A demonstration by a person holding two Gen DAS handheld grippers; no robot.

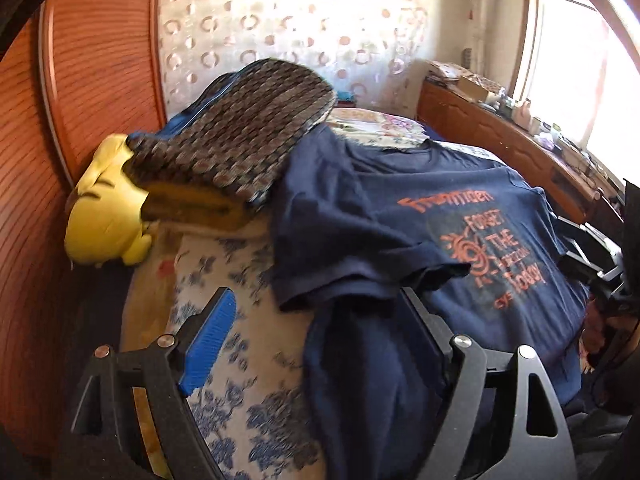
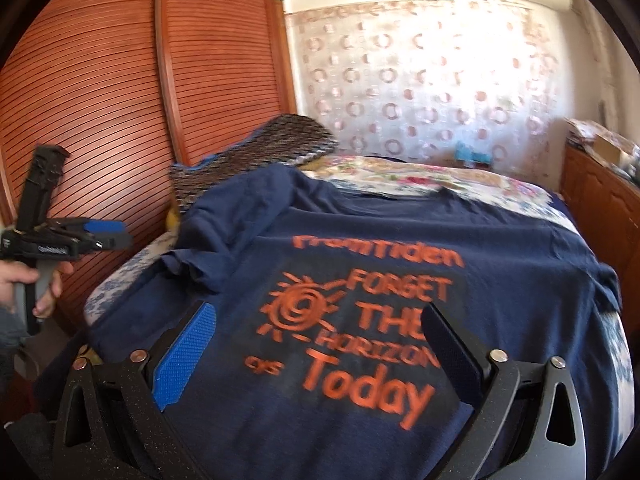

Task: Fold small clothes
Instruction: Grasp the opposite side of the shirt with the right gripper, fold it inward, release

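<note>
Floral bed [image 1: 224, 344], navy T-shirt [image 2: 360, 240] beneath both wide-spread, empty grippers [image 1: 320, 320] [image 2: 320, 344].

A navy T-shirt [image 1: 460, 232] with orange print lies on the floral bed [image 1: 224, 280]. The left gripper [image 1: 320, 316] hangs over the shirt's near sleeve, jaws spread wide, gripping nothing. Beyond that sleeve sit a patterned cushion [image 1: 240, 136] and yellow cloth [image 1: 108, 208].

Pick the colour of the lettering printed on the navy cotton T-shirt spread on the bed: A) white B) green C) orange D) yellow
C: the navy cotton T-shirt carries orange lettering and an orange sun motif, seen in both wrist views.
</note>
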